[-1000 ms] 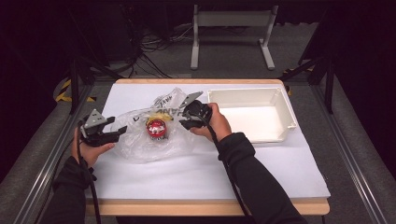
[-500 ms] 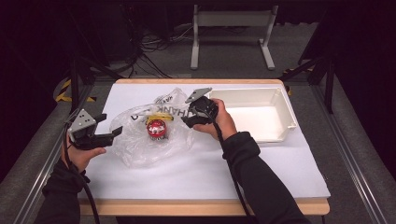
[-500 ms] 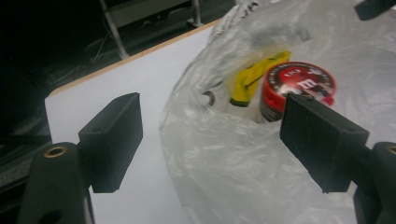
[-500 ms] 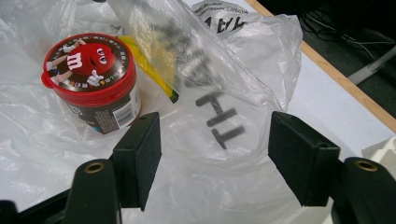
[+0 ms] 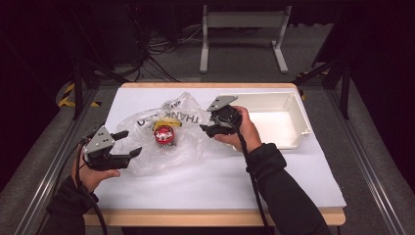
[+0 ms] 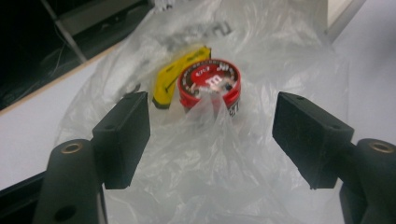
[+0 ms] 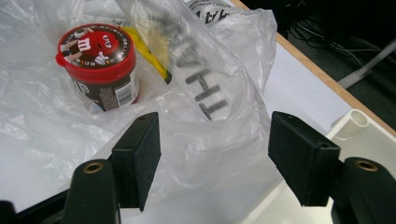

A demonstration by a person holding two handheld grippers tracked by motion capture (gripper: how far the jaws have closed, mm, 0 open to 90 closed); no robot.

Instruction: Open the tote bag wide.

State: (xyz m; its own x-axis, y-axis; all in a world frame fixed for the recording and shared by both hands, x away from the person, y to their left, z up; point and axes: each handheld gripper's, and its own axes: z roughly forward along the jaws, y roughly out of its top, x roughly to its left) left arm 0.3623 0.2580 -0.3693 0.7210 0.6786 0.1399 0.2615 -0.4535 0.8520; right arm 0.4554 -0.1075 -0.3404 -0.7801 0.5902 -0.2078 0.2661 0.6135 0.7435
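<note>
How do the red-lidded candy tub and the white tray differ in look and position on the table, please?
The candy tub is small, round and dark with a red lid; the white tray is large, rectangular and plain. The tub stands inside the clear plastic bag beside a yellow object, near the table's middle; the tray sits uncovered at the right, with nothing visible inside. Both rest on the same white table cover.

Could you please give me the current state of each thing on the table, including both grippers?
Bag: crumpled, lying flat, not gripped.
Tub: upright, lid on, inside bag.
Yellow item: behind tub, in bag.
Tray: empty.
Left gripper: open, holding nothing.
Right gripper: open, holding nothing.
</note>
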